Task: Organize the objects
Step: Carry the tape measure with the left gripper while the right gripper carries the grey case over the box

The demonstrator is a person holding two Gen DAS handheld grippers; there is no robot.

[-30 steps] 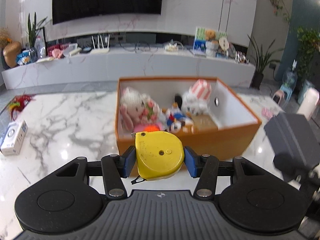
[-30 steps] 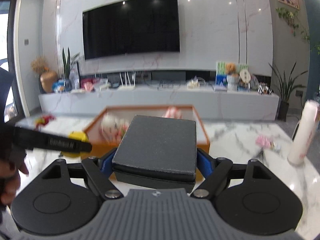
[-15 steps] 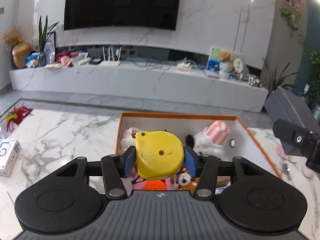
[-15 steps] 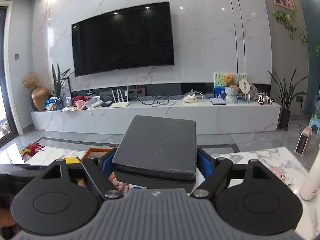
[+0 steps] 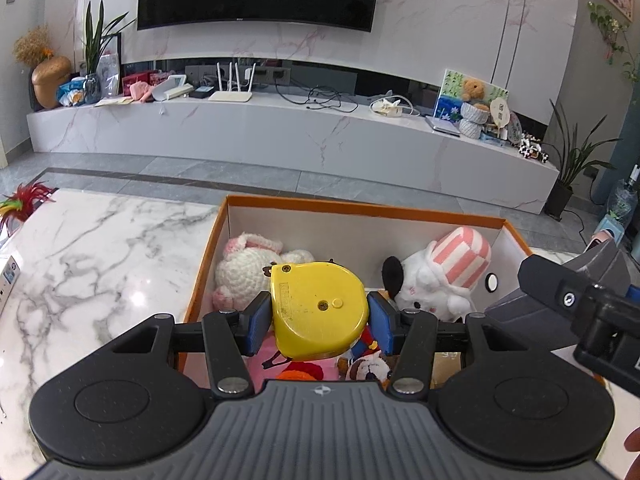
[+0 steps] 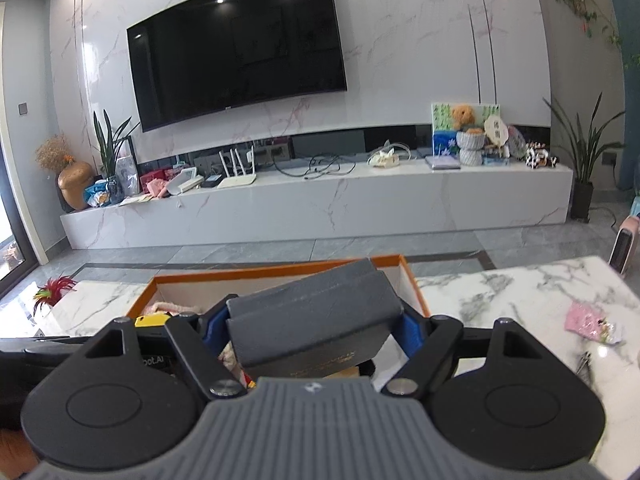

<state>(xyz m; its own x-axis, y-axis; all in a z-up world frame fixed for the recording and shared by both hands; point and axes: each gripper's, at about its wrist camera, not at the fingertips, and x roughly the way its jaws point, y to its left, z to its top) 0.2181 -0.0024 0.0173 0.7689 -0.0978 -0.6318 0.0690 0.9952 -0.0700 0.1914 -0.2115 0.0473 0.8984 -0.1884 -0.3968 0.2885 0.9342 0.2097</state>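
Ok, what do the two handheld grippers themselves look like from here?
Both match: the left gripper and right gripper have black linkage arms with silver pivot bolts, blue fingertip pads, round black discs either side, and a ribbed grey housing bearing a small emblem. No cables or sleeves show.

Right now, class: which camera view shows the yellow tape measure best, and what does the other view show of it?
The left wrist view shows it best: the yellow tape measure sits whole and close in the left gripper, over the orange box. In the right wrist view only a yellow sliver shows, behind the right gripper's own frame.
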